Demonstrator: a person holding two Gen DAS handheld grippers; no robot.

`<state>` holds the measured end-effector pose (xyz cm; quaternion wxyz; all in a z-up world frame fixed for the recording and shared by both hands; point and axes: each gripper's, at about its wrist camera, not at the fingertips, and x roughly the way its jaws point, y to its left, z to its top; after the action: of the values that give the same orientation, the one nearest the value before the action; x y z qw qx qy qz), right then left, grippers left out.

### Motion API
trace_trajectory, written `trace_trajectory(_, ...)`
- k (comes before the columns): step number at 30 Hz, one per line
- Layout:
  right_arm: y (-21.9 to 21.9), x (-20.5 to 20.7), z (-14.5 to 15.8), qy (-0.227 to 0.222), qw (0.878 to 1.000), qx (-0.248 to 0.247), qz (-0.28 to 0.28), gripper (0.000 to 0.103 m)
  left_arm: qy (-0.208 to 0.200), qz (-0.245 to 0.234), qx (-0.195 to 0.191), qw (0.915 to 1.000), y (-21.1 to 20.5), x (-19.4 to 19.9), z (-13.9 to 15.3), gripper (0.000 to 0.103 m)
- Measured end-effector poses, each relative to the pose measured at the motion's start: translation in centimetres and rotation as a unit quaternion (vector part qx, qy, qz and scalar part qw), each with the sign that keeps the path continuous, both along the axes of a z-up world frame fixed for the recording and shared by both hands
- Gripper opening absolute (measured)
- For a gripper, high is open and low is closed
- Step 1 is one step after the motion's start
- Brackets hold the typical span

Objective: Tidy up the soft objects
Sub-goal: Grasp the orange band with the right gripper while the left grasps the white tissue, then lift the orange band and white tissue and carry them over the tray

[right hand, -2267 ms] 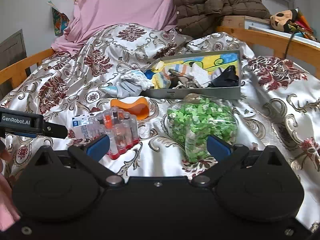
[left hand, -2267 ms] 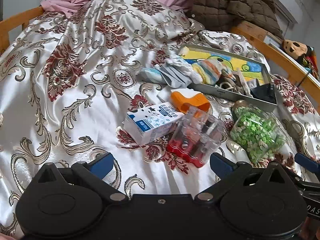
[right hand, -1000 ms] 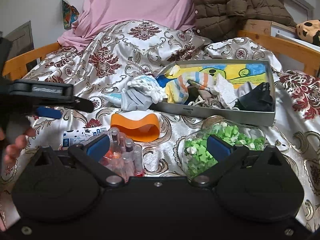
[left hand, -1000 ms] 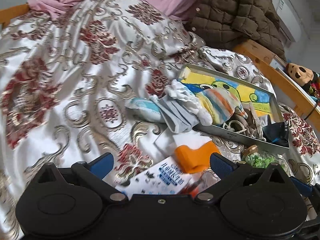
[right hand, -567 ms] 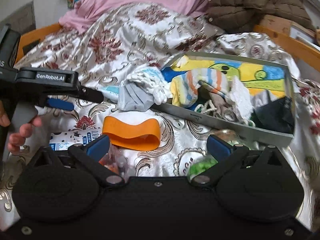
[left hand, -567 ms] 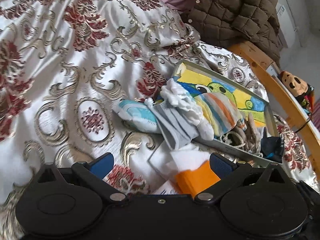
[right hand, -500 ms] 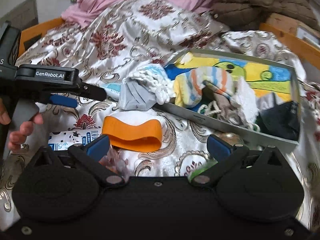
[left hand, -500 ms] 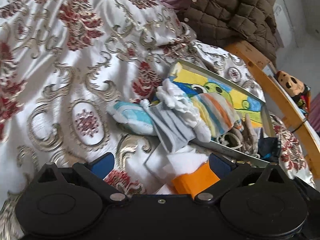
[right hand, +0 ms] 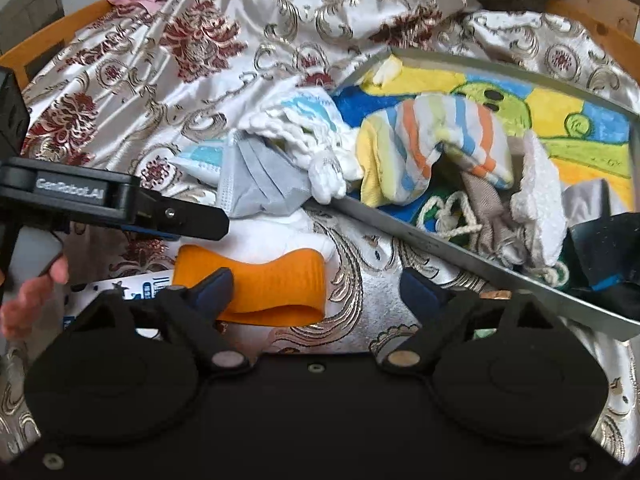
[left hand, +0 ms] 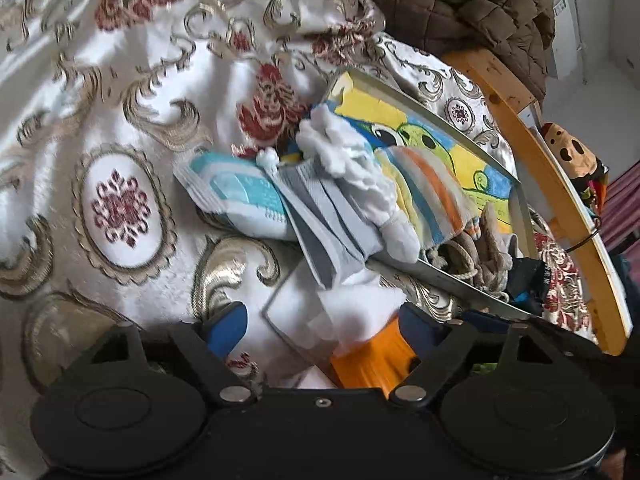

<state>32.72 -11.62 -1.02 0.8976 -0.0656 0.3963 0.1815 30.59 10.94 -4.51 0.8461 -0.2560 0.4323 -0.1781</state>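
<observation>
Both jaws are closing, nothing pinched yet: left gripper [left hand: 322, 322] over white cloth [left hand: 340, 312], right gripper [right hand: 316, 290] beside the orange band [right hand: 264, 284], lower centre; slippery bedspread [right hand: 200, 40] may snag.

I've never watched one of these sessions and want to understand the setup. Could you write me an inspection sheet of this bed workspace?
Surface: white satin bedspread with red and gold floral pattern.
Job's things: grey pleated face mask and white knitted glove draped over the rim of the grey metal tray; striped sock inside the tray.
Clutter: orange fabric band, blue-and-white carton.
Grippers: left tool and right tool closing, nothing pinched.
Cables: nothing seen.
Surroundings: brown quilted jacket, wooden bed rail.
</observation>
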Motion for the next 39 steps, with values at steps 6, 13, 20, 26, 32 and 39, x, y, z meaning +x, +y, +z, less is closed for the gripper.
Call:
trace_trajectory(6, 0.6, 1.4, -1.8, 0.031, 0.999, 0.014, 0.007, 0.055, 0.02, 0.0, -0.01, 0.9998, 0.0, 0.3, -1.2, 0.077)
trace_trajectory(13, 1.3, 1.7, -2.3, 0.036, 0.999, 0.013, 0.016, 0.024, 0.035, 0.006, -0.026, 0.999, 0.2, 0.6, -2.0, 0.052)
trace_trajectory(20, 1.0, 0.2, -0.8, 0.007, 0.999, 0.009, 0.031, 0.012, 0.037, -0.014, -0.054, 0.9978, -0.4, 0.4, -1.8, 0.016)
trace_trajectory(26, 0.8, -1.6, 1.4, -0.027, 0.999, -0.025, 0.038, 0.008, 0.017, -0.036, 0.005, 0.9992, -1.8, -0.1, 0.6, 0.004)
trace_trajectory(32, -1.3, -2.0, 2.7, -0.034, 0.999, -0.035, 0.021, 0.008, 0.033, -0.021, 0.001, 0.9992, -1.1, 0.1, 0.0, 0.003)
trace_trajectory(39, -3.3, -2.1, 4.4, -0.06, 0.998, -0.033, 0.017, 0.008, 0.0, -0.055, 0.011, 0.9984, -2.4, -0.6, 2.3, 0.003)
